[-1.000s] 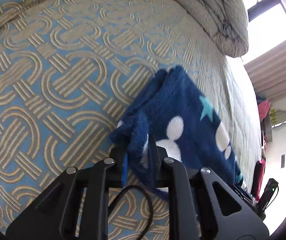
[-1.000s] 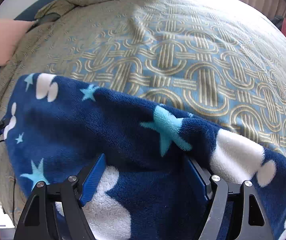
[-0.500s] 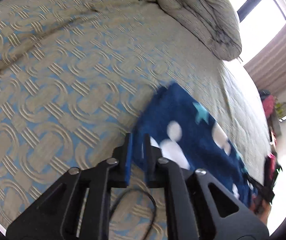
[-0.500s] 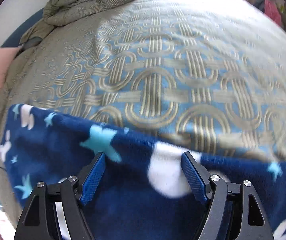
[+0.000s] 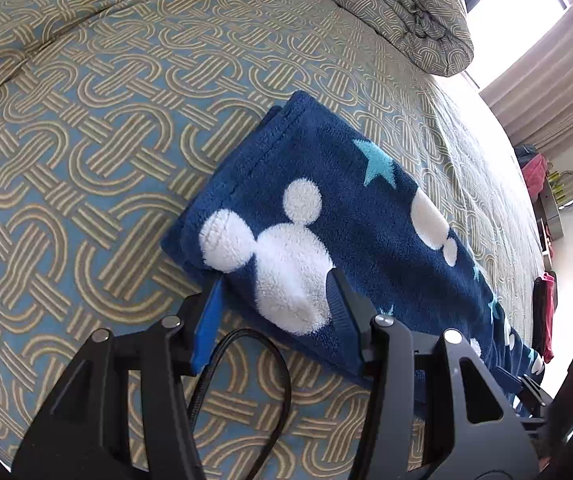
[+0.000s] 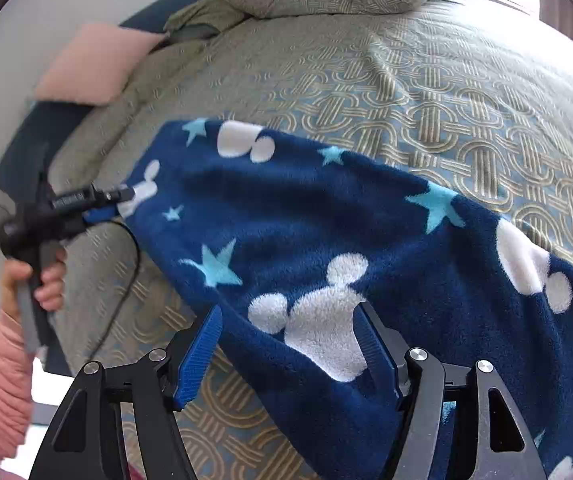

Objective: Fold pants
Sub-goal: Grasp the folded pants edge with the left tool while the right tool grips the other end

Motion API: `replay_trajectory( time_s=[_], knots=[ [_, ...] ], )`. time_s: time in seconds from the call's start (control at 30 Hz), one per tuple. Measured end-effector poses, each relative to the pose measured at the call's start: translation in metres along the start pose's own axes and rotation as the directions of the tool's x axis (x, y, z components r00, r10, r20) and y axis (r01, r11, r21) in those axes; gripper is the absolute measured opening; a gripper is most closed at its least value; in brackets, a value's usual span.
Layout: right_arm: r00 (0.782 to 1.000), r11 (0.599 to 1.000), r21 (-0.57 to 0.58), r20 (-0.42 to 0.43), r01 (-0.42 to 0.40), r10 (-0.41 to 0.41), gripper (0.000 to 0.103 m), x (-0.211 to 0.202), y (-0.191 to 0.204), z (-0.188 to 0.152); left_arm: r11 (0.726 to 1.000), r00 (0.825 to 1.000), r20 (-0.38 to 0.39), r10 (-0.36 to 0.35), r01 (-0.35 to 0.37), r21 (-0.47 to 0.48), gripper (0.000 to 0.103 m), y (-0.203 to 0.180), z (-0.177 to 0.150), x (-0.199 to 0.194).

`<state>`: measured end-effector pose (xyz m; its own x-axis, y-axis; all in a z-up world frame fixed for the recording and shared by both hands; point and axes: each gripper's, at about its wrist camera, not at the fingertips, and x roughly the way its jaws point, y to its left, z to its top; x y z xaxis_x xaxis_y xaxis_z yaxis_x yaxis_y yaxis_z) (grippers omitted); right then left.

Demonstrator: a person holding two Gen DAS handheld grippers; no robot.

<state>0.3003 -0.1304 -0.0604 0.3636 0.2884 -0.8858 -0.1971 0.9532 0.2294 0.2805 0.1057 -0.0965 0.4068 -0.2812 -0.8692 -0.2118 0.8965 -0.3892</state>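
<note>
Fleece pants (image 5: pixel 350 216) lie on the patterned bedspread (image 5: pixel 86 128), left jaws opening, right closing, both unclamped.

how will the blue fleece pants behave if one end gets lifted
Probably floppy: the pants lie limp, following the bedspread. Likely light, since they look like thin fluffy fleece. The fuzzy pile probably grips rather than slips, so they may drag and bunch instead of sliding.

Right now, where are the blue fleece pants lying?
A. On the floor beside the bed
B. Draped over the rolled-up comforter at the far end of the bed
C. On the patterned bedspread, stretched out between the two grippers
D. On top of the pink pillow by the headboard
C: the blue fleece pants lie on the patterned bedspread, spanning from the left gripper to the right gripper.
</note>
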Motion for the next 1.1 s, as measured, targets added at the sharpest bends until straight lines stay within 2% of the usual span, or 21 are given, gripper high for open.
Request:
replay_trajectory(
  time_s=[0.07, 0.1, 0.2, 0.23, 0.27, 0.3, 0.33, 0.37, 0.4, 0.47, 0.5, 0.57, 0.6, 0.63, 0.73, 0.83, 0.9, 0.97, 1.0, 1.07, 1.1],
  knots=[
    [0.999, 0.999, -0.030, 0.006, 0.033, -0.032, 0.065, 0.013, 0.003, 0.005, 1.000, 1.000, 0.000, 0.020, -0.020, 0.015, 0.052, 0.001, -0.002, 0.000],
    [1.000, 1.000, -0.016, 0.002, 0.013, -0.013, 0.061, 0.018, 0.002, 0.012, 0.999, 1.000, 0.000, 0.027, -0.027, 0.021, 0.053, 0.001, -0.002, 0.000],
    [0.991, 0.994, 0.012, -0.069, -0.112, 0.113, 0.061, 0.041, 0.005, 0.036, 1.000, 1.000, -0.003, 0.030, -0.030, -0.003, 0.052, 0.010, 0.000, 0.002],
    [0.987, 0.994, -0.011, -0.122, -0.108, 0.106, 0.061, 0.057, 0.011, 0.043, 1.000, 1.000, -0.006, 0.026, -0.026, -0.018, 0.052, 0.014, 0.001, 0.003],
    [0.988, 0.998, -0.050, -0.148, -0.048, 0.040, 0.061, 0.070, 0.016, 0.048, 0.999, 1.000, -0.007, 0.024, -0.025, -0.035, 0.053, 0.019, 0.003, 0.006],
    [0.989, 0.996, -0.090, -0.143, 0.017, -0.030, 0.054, 0.079, 0.023, 0.051, 0.999, 1.000, -0.007, 0.026, -0.026, -0.047, 0.053, 0.022, 0.004, 0.008],
    [0.990, 0.990, -0.118, -0.109, 0.077, -0.090, 0.027, 0.085, 0.027, 0.055, 0.998, 1.000, -0.005, 0.028, -0.028, -0.058, 0.053, 0.026, 0.005, 0.010],
    [0.990, 0.987, -0.113, -0.072, 0.113, -0.121, 0.008, 0.086, 0.029, 0.063, 0.997, 0.999, -0.001, 0.034, -0.034, -0.069, 0.052, 0.030, 0.008, 0.012],
    [0.992, 0.992, -0.053, -0.056, 0.112, -0.115, 0.005, 0.086, 0.024, 0.075, 0.996, 0.999, 0.004, 0.042, -0.041, -0.079, 0.052, 0.034, 0.010, 0.013],
    [0.998, 0.991, 0.119, -0.015, 0.062, -0.061, 0.005, 0.082, 0.003, 0.093, 0.994, 0.999, 0.021, 0.039, -0.037, -0.105, 0.051, 0.040, 0.014, 0.010],
    [1.000, 0.986, 0.164, -0.001, 0.026, -0.027, 0.005, 0.079, -0.005, 0.099, 0.993, 0.998, 0.033, 0.047, -0.043, -0.113, 0.051, 0.042, 0.016, 0.006],
    [0.996, 0.980, 0.176, 0.012, -0.092, 0.092, 0.009, 0.072, -0.012, 0.101, 0.992, 0.997, 0.045, 0.063, -0.058, -0.113, 0.051, 0.046, 0.017, 0.002],
    [0.992, 0.979, 0.163, -0.009, -0.121, 0.124, 0.018, 0.068, -0.013, 0.100, 0.993, 0.997, 0.044, 0.056, -0.051, -0.111, 0.051, 0.048, 0.018, 0.000],
    [0.992, 0.982, 0.146, -0.028, -0.122, 0.127, 0.031, 0.063, -0.012, 0.095, 0.993, 0.998, 0.035, 0.044, -0.040, -0.111, 0.051, 0.049, 0.018, -0.001],
    [0.999, 0.992, 0.118, -0.012, -0.045, 0.046, 0.043, 0.041, -0.017, 0.073, 0.993, 1.000, 0.017, 0.025, -0.022, -0.119, 0.055, 0.052, 0.013, -0.002],
    [0.997, 0.985, 0.158, 0.002, -0.075, 0.075, 0.044, 0.027, -0.022, 0.048, 0.988, 0.999, -0.033, 0.031, -0.036, -0.149, 0.070, 0.053, 0.005, 0.001],
    [0.995, 0.981, 0.168, -0.004, -0.097, 0.099, 0.045, 0.023, -0.025, 0.031, 0.988, 0.998, -0.057, 0.001, -0.010, -0.156, 0.071, 0.050, -0.001, 0.003],
    [0.997, 0.986, 0.152, -0.017, -0.068, 0.071, 0.048, 0.025, -0.024, 0.021, 0.991, 0.998, -0.050, 0.025, -0.031, -0.128, 0.076, 0.043, -0.002, 0.005],
    [0.998, 0.989, 0.140, -0.031, -0.044, 0.049, 0.052, 0.028, -0.023, 0.013, 0.991, 0.998, -0.052, 0.044, -0.050, -0.121, 0.076, 0.040, 0.001, 0.008],
    [0.999, 0.991, 0.134, -0.037, -0.022, 0.027, 0.052, 0.033, -0.019, 0.004, 0.991, 0.998, -0.030, 0.058, -0.061, -0.117, 0.074, 0.036, 0.009, 0.014],
    [1.000, 0.991, 0.130, -0.015, -0.018, 0.020, 0.052, 0.033, -0.018, 0.000, 0.992, 0.998, -0.015, 0.063, -0.064, -0.112, 0.067, 0.034, 0.014, 0.017]
  ],
)
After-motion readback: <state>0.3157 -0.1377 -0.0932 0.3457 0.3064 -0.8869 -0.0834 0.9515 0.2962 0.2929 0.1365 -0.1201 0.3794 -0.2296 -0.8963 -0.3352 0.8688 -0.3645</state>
